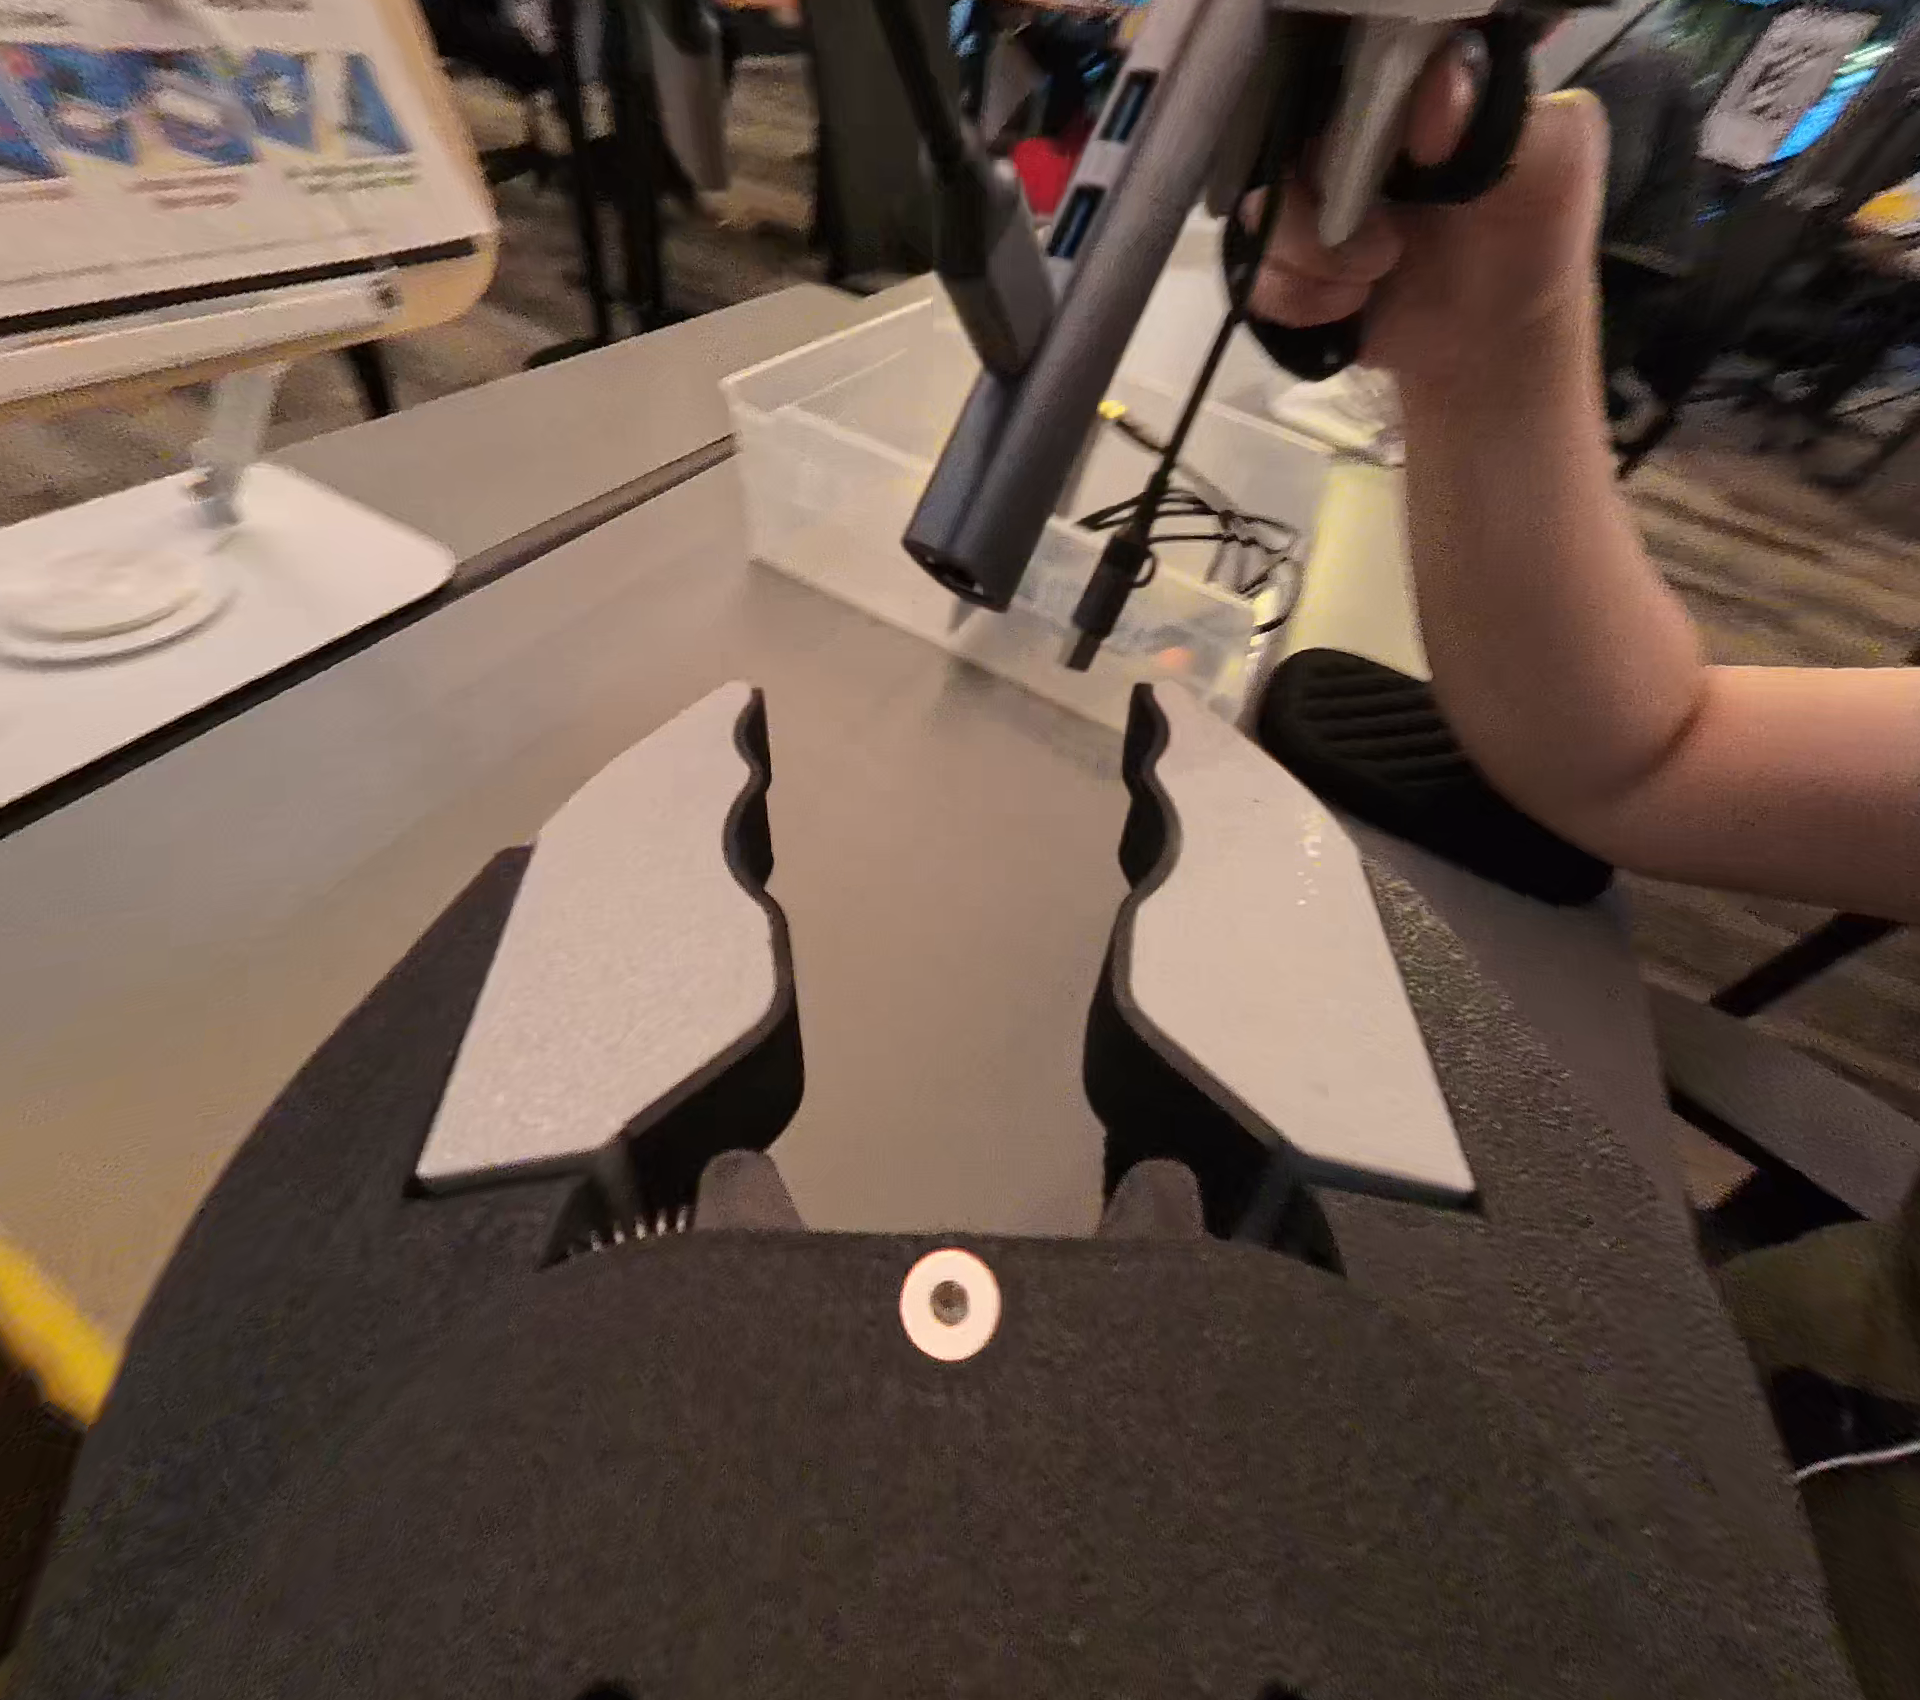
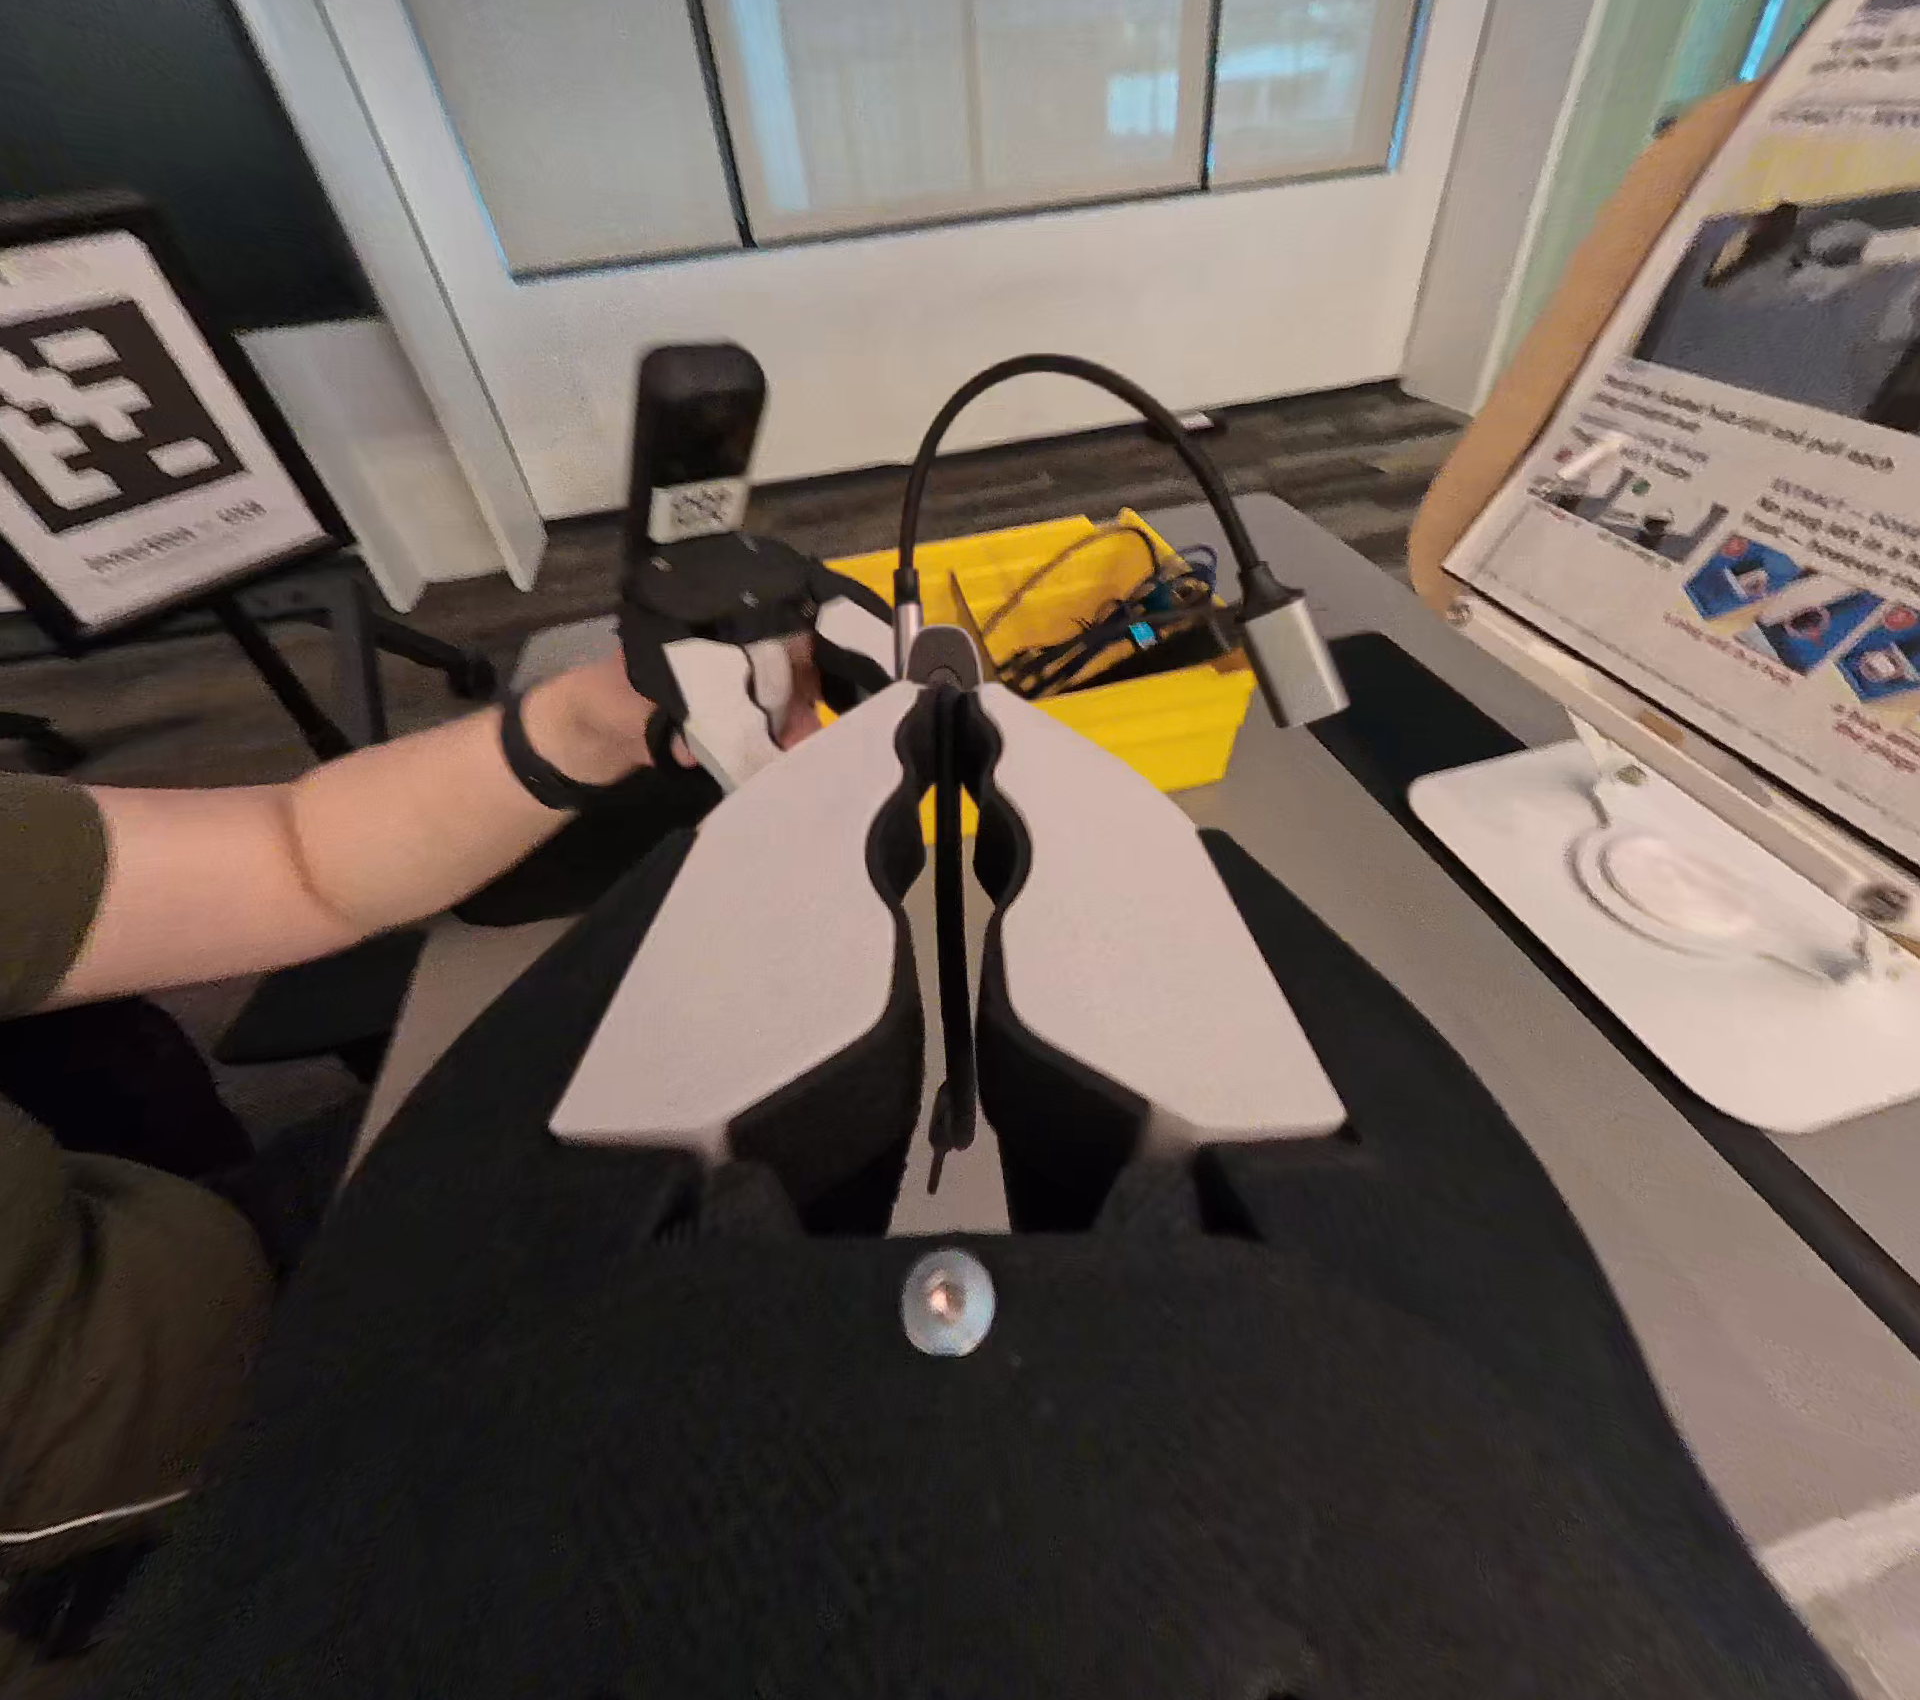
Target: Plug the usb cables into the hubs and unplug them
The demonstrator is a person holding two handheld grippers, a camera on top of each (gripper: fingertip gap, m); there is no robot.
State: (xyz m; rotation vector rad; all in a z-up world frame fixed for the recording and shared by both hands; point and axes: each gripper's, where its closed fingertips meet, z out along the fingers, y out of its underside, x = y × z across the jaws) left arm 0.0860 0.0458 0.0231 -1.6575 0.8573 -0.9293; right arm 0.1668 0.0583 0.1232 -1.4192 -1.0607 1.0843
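Big windows and a dark carpet sit behind a grey bench that carries a yellow bin of cables, a clear box and a stand with a picture sheet. On the right side, the right gripper is pinched tight on a grey hub and holds it up in the air, tilted, with its far end pointing down toward the clear box. From the left wrist view, blue ports show on the side of the hub, and a thick dark plug seems to sit in one of them. A thin black cable hangs down by the hub with a loose plug at its end. From the right wrist view, the hub's own short cord curves up and over to a silver plug that hangs free. The left gripper is wide open and holds nothing; it waits low over the bench, just short of the hub. I think this is the pulling-out step, or the start of a new plug-in; I cannot tell which. Next, the left gripper needs to reach up, close on one plug, and move it straight along the port while the right one keeps the hub steady.
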